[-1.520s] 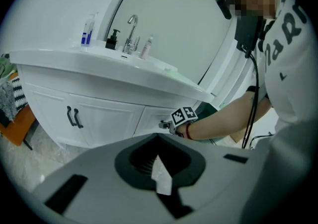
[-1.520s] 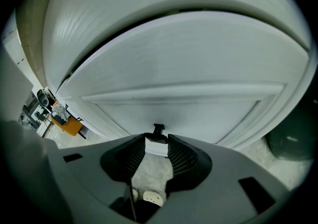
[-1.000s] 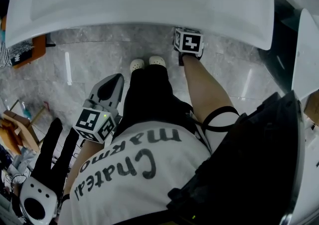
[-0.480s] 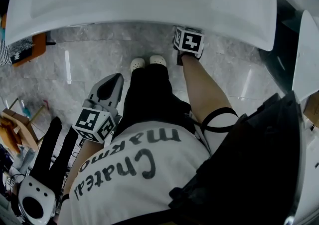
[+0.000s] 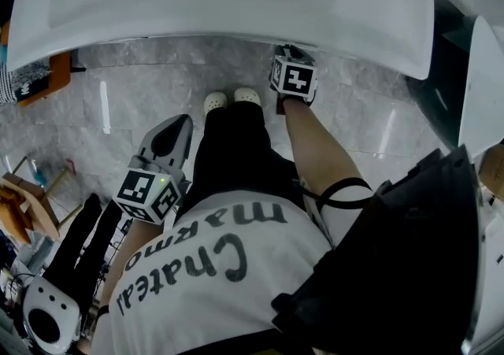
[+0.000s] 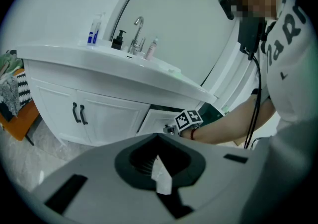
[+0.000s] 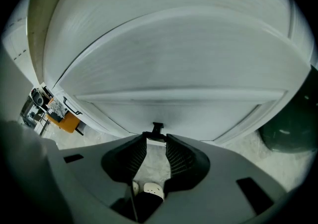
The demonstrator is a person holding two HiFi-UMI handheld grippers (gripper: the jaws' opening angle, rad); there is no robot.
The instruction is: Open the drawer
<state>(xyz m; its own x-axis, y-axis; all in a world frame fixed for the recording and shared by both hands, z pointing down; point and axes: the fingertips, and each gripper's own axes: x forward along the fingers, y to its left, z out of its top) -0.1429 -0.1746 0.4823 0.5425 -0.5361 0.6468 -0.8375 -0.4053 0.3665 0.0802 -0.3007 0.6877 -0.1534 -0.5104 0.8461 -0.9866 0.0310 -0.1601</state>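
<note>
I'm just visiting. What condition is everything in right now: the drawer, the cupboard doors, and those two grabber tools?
Drawer: pulled out a little, with a dark gap under the countertop.
Drawer handle: pinched between the jaw tips.
Right gripper: shut on the drawer handle.
Left gripper: jaws together, held away from the vanity.
Cupboard doors: closed.

A glossy white vanity countertop carries a curved chrome faucet. A blue-and-white bottle and a black pump bottle stand to its left, a small pale bottle to its right. Below, white cabinet doors bear two black handles. An orange wooden stool stands on the grey marble tile floor.
</note>
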